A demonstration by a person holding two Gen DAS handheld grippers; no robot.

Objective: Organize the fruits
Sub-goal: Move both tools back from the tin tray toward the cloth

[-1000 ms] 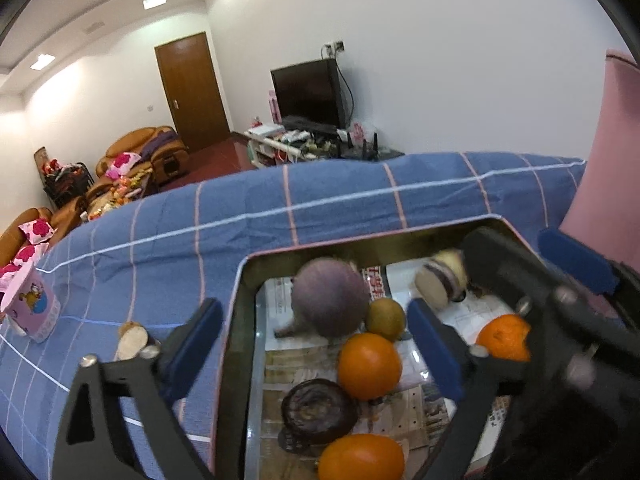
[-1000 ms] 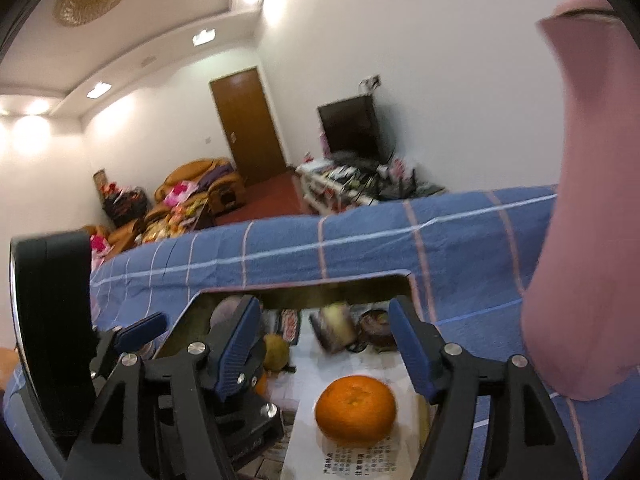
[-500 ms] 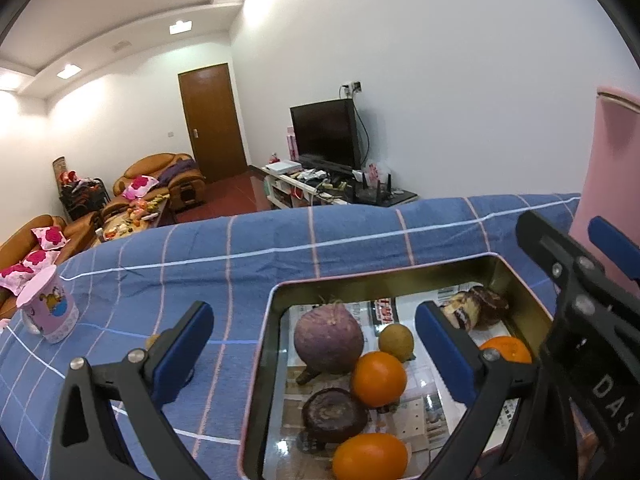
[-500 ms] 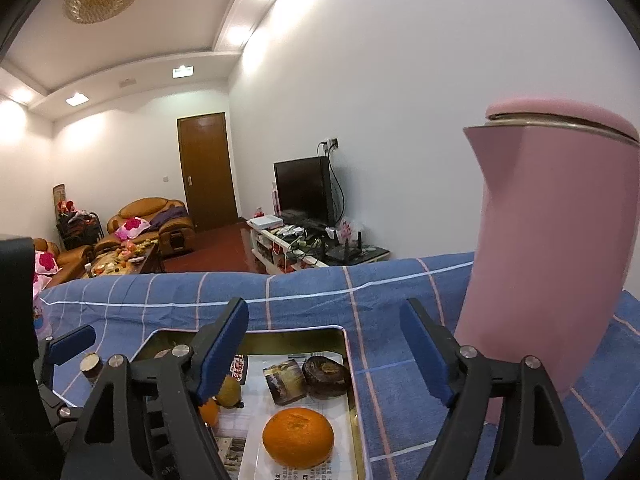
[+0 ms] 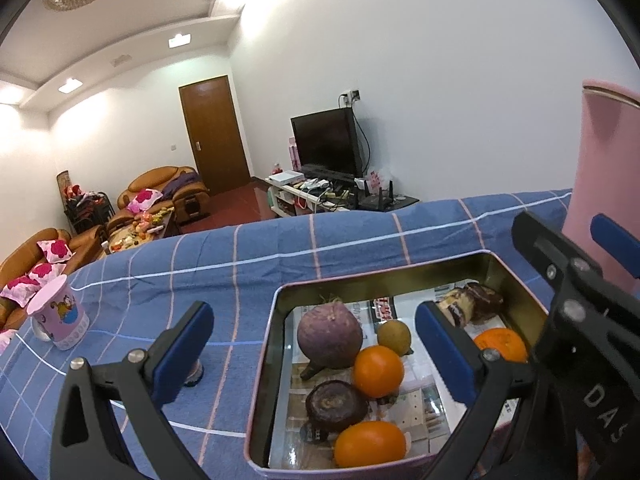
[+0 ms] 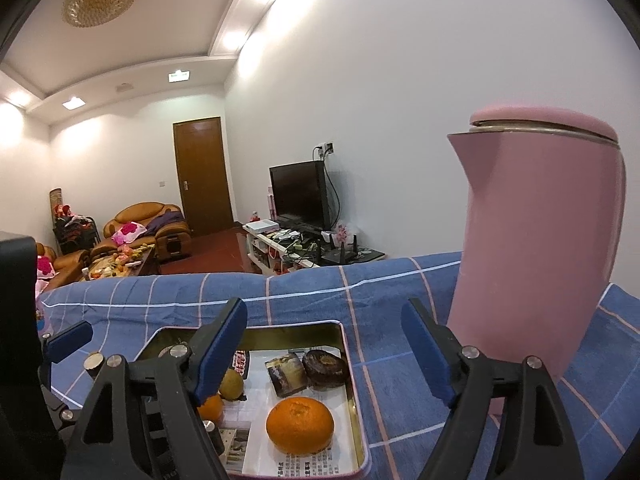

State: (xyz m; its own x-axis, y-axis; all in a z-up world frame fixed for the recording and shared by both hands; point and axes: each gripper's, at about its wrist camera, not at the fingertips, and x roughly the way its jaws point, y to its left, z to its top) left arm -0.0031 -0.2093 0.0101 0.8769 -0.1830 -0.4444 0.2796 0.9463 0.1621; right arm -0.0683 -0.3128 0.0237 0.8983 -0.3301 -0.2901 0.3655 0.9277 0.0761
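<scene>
Hovering above the blue checked tablecloth (image 5: 360,240), both tools empty: left gripper (image 5: 316,348) spread wide over the left rim of the metal tin (image 5: 264,364), right gripper (image 6: 324,348) likewise spread apart over the tin's right rim. Lying inside the newspaper-lined tin: purple round fruit (image 5: 330,336) toward the far left corner, orange (image 5: 378,372) touching it, another orange (image 5: 370,444) at the near edge, dark brown fruit (image 5: 336,400) between them, mandarin (image 6: 300,424) by the right wall. Standing just right of the tin, pink kettle (image 6: 540,240). Sitting near the tablecloth's left edge, pink cup (image 5: 60,316).
</scene>
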